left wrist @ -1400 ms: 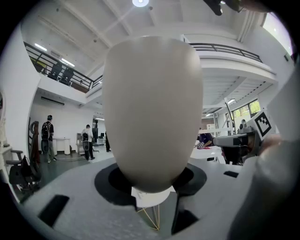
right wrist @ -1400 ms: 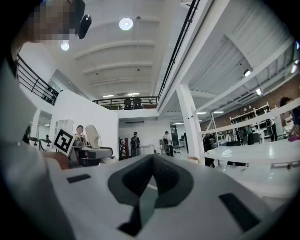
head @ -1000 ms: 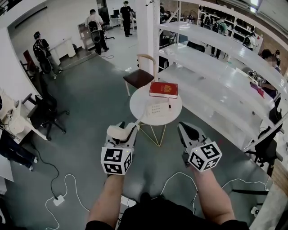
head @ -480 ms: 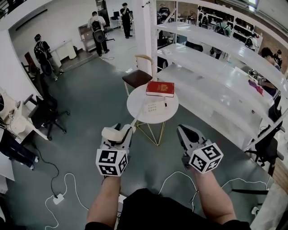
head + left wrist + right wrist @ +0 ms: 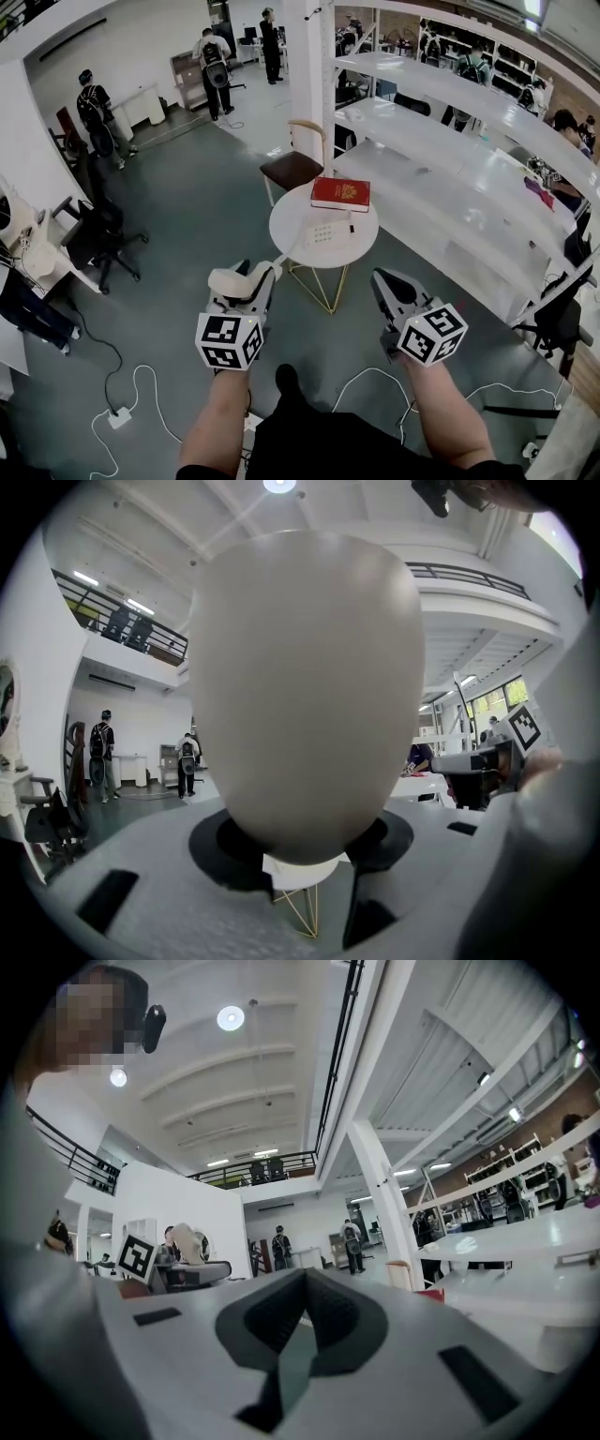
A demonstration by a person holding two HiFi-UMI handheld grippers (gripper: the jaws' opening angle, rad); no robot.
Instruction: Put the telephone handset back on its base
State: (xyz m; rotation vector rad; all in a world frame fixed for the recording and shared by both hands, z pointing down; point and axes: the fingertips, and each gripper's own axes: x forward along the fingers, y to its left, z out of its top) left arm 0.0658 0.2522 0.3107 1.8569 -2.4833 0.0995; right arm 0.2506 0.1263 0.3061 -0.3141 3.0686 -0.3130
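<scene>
Fingers [image 5: 141, 874] of the left gripper [image 5: 305, 847] stand wide and press on the cream telephone handset [image 5: 309, 686], whose rounded end fills the left gripper view. In the head view the handset lies crosswise over that gripper's tips, held in the air in front of the person and short of the table. On the right gripper [image 5: 306, 1274] the jaws are closed tip to tip with nothing between them. Both bare forearms reach forward side by side, the left forearm [image 5: 217, 412] and the right forearm [image 5: 448, 412]. The grippers point level toward the table, their marker cubes facing the head camera. Beyond them stands a small round white table [image 5: 289, 223] on thin yellow legs. The white telephone base [image 5: 328, 230] sits on it, well apart from the handset, and a red book [image 5: 340, 193] lies just behind the base. Farther off are a wooden chair [image 5: 292, 167] and long white shelves [image 5: 441, 178].
</scene>
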